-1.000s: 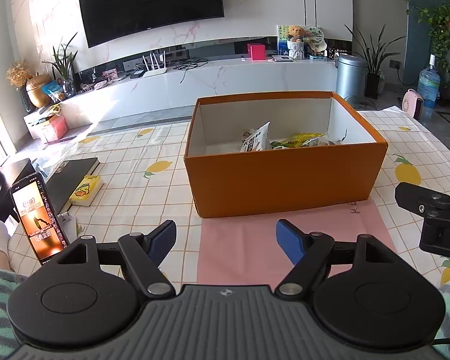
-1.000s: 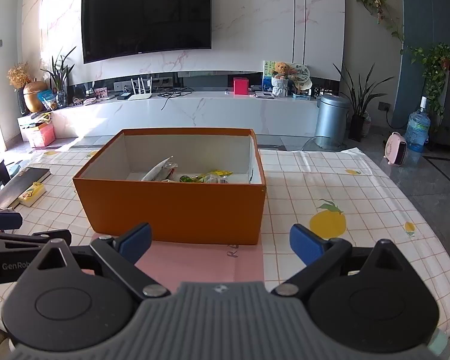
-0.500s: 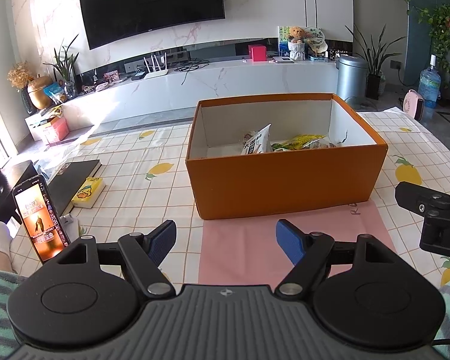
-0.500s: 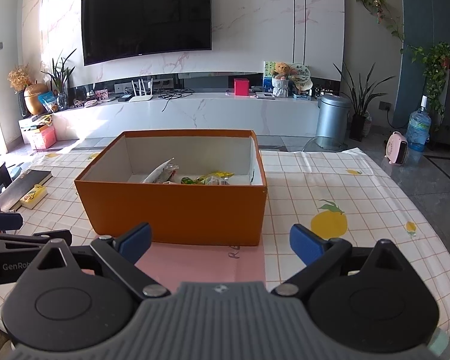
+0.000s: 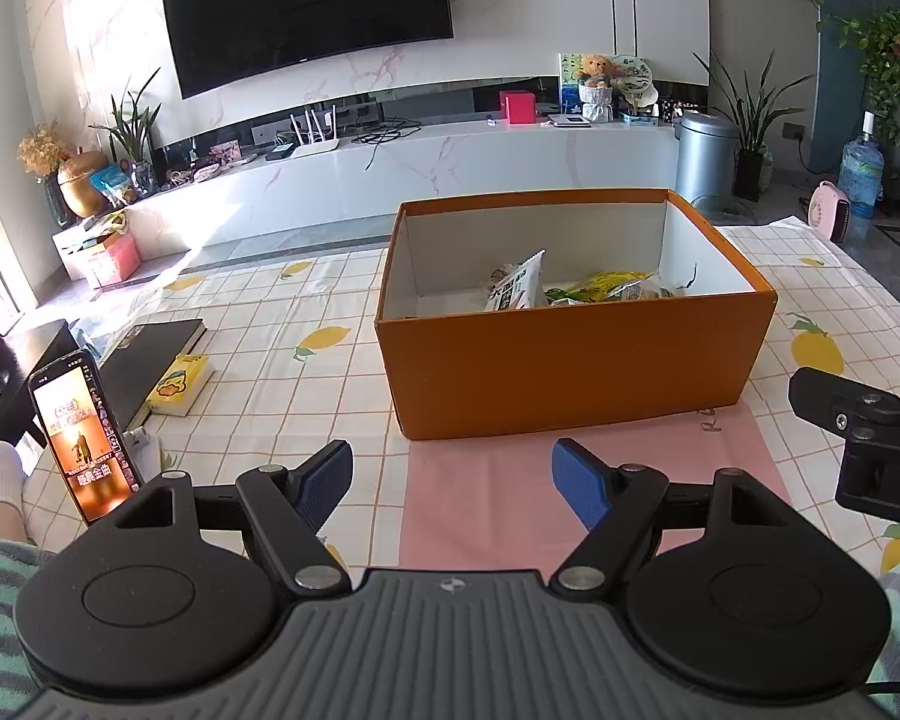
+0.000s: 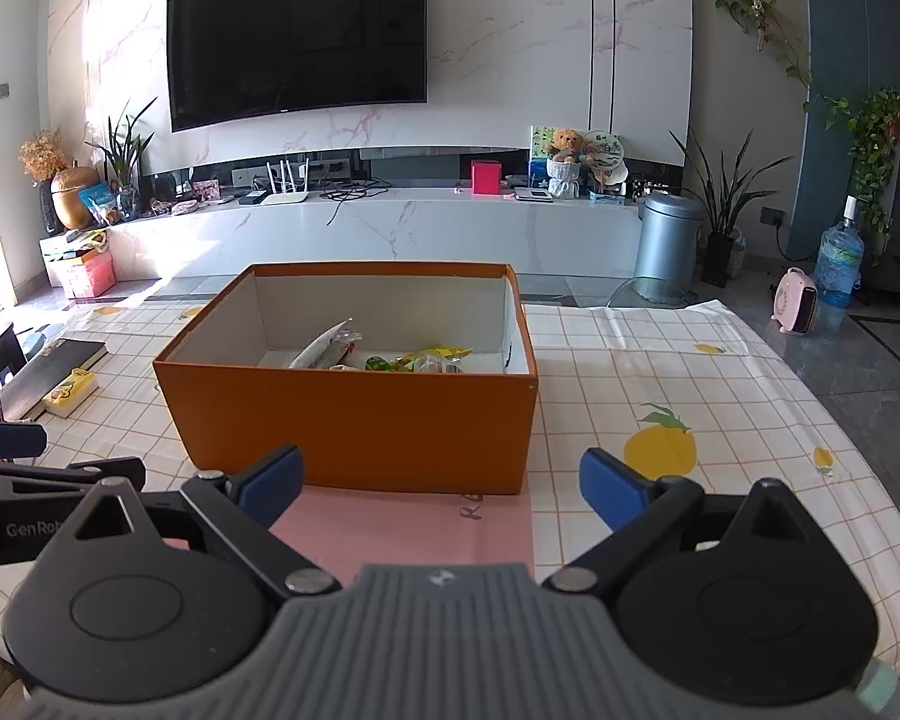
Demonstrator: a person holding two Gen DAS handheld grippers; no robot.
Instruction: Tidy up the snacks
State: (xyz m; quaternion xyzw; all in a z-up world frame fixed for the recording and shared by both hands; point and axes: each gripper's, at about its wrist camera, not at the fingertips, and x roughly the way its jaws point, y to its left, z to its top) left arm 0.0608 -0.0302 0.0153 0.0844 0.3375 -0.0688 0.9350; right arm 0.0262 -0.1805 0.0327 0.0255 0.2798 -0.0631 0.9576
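The left gripper [image 5: 453, 483] hovers low over the worktop [image 5: 258, 384] with its blue fingers [image 5: 325, 483] spread wide and nothing between them; the right gripper [image 6: 441, 483] is likewise wide open and holds nothing. From the left gripper the orange box [image 5: 570, 378] stands at about 1 o'clock, near but apart, its front wall just beyond the far edge of a pink mat [image 5: 570, 480] that lies under the fingertips. From the right gripper the box [image 6: 354, 438] sits at roughly 11 o'clock, again near but not touching, with the mat [image 6: 414, 531] running between the fingers. The box's long axis runs left to right across both views, its open top facing up. Inside it are the snacks: a white packet [image 5: 516, 288] leaning upright near the middle, its top corner tilted toward 1 o'clock, and a yellow-green packet [image 5: 612, 287] lying low beside it at 3 o'clock, with more wrappers there too small to tell apart. In the right view the white packet [image 6: 324, 348] slants from 7 to 1 o'clock. At 9 o'clock of the box, well apart, a book [image 5: 150, 360], a yellow pack [image 5: 180, 384] touching its side and a phone [image 5: 81, 435] propped upright rest on the worktop.
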